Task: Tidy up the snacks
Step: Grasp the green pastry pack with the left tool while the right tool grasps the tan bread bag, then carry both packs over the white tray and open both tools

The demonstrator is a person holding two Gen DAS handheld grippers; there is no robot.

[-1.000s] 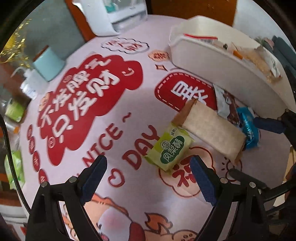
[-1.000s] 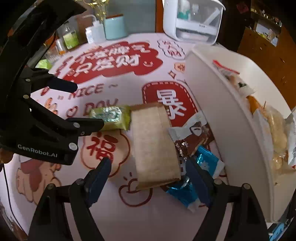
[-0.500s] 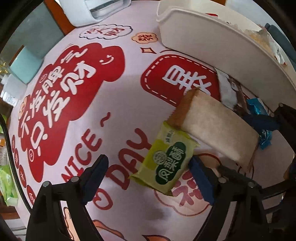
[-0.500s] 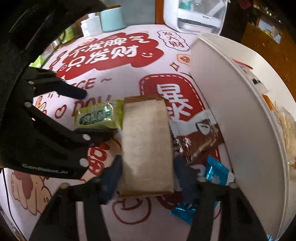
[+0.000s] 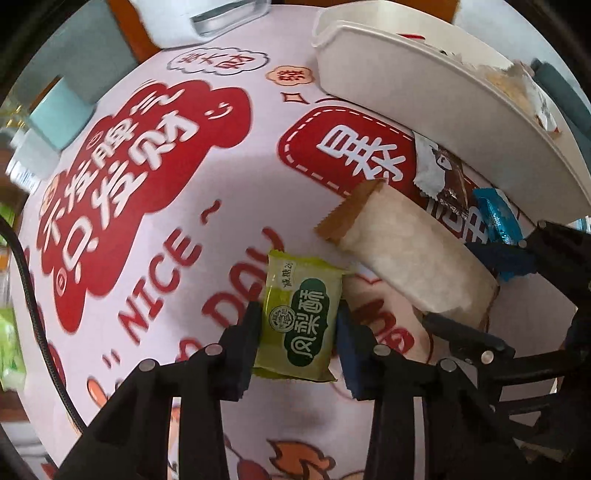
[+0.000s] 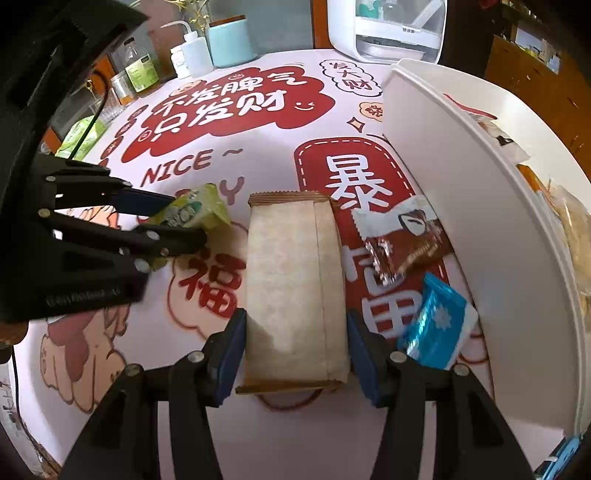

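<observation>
My left gripper [image 5: 299,325] is shut on a small green snack packet [image 5: 301,321], which also shows in the right wrist view [image 6: 192,212], low over the printed tablecloth. My right gripper [image 6: 295,339] is shut on a long beige wrapped snack [image 6: 295,288] that lies on the cloth; it shows in the left wrist view [image 5: 410,254] too. A brown-and-white packet [image 6: 402,240] and a blue foil packet [image 6: 436,325] lie between the beige snack and the white bin [image 6: 480,236]. The bin holds several snacks.
A white appliance [image 6: 388,29] stands at the table's far edge. A teal canister [image 6: 231,42], a squeeze bottle [image 6: 194,55] and jars [image 6: 138,70] line the far left. A green pack [image 6: 79,134] lies at the left edge.
Both grippers moved forward and closed: the left on the green packet, the right on the beige snack. The green packet now sits turned and slightly raised between the left fingers.
</observation>
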